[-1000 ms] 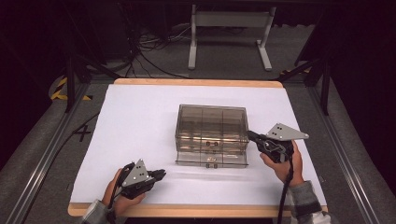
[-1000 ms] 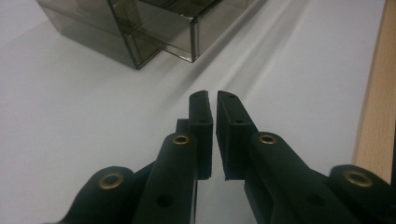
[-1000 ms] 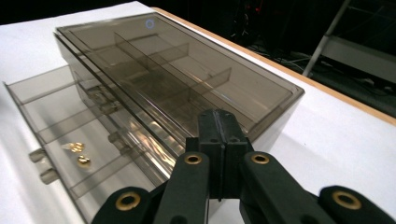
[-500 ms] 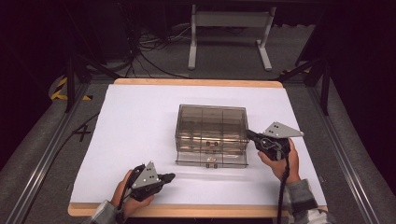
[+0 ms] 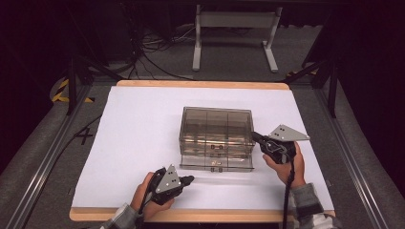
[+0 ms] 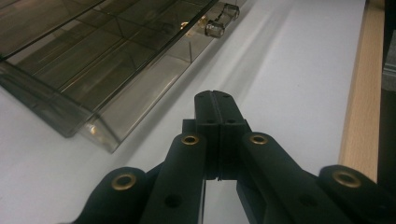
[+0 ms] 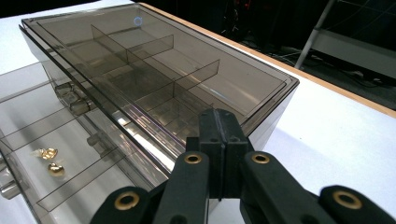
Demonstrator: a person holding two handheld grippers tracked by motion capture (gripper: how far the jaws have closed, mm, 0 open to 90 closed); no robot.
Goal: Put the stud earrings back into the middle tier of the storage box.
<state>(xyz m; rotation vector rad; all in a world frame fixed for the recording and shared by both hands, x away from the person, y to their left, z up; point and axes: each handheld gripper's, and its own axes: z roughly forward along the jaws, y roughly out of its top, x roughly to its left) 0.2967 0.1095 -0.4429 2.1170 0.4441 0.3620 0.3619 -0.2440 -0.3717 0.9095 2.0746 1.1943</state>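
High view: the left gripper point(image 5: 187, 180) lies low over the white sheet point(image 5: 138, 124) near the table's front edge, its jaws pressed together with nothing between them. Left gripper view bears this out: the two black jaws meet along a thin seam, and their tips hover above bare white surface, apart from the box.

The right gripper point(image 5: 254, 137) has its jaws together as well, empty, and their tips sit at the right end wall of the smoky clear plastic box point(image 5: 216, 125), just beside it or touching (which of the two I cannot tell). Right gripper view shows the joined tips against that near corner, under the rim of the lid.

The box stands in the middle of the sheet, between the two grippers. Its top is split by dividers into compartments, and a shallow drawer point(image 7: 42, 154) is pulled out at the front, reaching toward the left gripper. Two small gold pieces point(image 7: 51, 161) lie in one drawer compartment, close together. Small clear knobs point(image 6: 215, 29) stand out from the drawer fronts.

Beyond the table, cables point(image 5: 153, 52) lie on the grey floor beside a pale metal stand point(image 5: 234, 33). The wooden table edge point(image 6: 362, 88) runs just past the left jaws.
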